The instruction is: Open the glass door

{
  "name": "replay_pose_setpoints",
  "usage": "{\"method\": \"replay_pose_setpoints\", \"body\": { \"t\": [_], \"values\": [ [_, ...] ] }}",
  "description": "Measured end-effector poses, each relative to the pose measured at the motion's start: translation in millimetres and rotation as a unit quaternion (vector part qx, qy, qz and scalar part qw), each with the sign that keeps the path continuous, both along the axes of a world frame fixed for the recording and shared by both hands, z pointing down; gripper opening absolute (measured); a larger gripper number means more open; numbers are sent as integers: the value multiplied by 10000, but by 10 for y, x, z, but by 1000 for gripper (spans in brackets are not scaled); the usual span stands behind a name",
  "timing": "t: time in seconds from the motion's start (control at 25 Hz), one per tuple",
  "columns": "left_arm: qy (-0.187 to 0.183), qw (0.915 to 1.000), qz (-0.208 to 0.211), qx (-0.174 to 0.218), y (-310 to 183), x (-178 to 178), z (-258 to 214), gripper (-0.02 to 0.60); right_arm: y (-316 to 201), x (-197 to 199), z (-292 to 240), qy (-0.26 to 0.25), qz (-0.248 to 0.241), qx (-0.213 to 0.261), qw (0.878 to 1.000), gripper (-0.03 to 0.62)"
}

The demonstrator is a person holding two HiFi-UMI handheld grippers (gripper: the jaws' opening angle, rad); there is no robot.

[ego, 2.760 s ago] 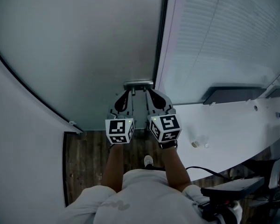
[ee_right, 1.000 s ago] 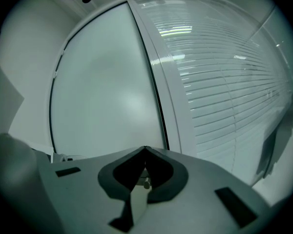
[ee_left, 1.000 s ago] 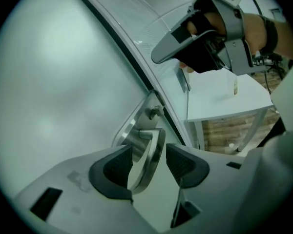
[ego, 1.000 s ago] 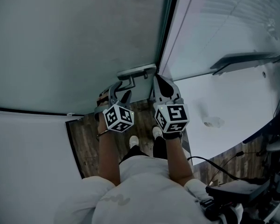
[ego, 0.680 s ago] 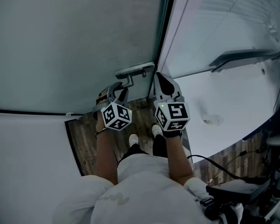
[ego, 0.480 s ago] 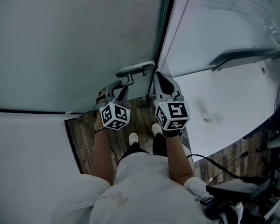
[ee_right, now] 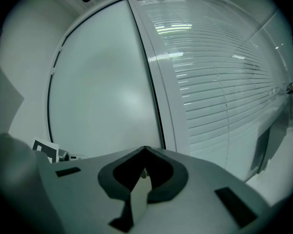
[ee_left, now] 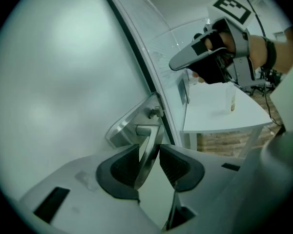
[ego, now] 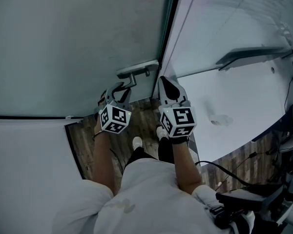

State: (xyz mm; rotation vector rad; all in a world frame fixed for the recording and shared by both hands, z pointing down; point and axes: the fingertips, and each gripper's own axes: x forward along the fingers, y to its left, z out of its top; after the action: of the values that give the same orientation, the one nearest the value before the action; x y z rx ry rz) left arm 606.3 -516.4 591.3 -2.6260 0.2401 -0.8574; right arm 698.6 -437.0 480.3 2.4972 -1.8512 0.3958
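An office is suggested by the frosted glass door (ego: pixel 78 43), slatted blinds (ee_right: pixel 219 82), white desk (ego: pixel 244 91) and wood-look floor (ego: pixel 85 140).

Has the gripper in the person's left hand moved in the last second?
Yes, slightly: the left gripper has rolled, its cube tipping left, away from the door's dark edge; its jaws have just been closing on the door handle.
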Motion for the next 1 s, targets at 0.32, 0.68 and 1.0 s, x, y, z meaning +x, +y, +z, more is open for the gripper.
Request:
{"method": "replay_pose_setpoints", "body": {
  "t": [0.32, 0.68, 1.0],
  "values": [
    [656, 9971, -5, -393, 40, -14, -38, 129, 60, 26, 89, -68, 47, -175, 9998, 2],
    [1410, 9846, -54, -1028, 28, -35, -76, 130, 93, -65, 241, -71, -24, -384, 9992, 2],
    [753, 9965, -4, -358, 207, -175, -100, 130, 228, 4, 33, 65, 185, -219, 9996, 2]
  ]
}}
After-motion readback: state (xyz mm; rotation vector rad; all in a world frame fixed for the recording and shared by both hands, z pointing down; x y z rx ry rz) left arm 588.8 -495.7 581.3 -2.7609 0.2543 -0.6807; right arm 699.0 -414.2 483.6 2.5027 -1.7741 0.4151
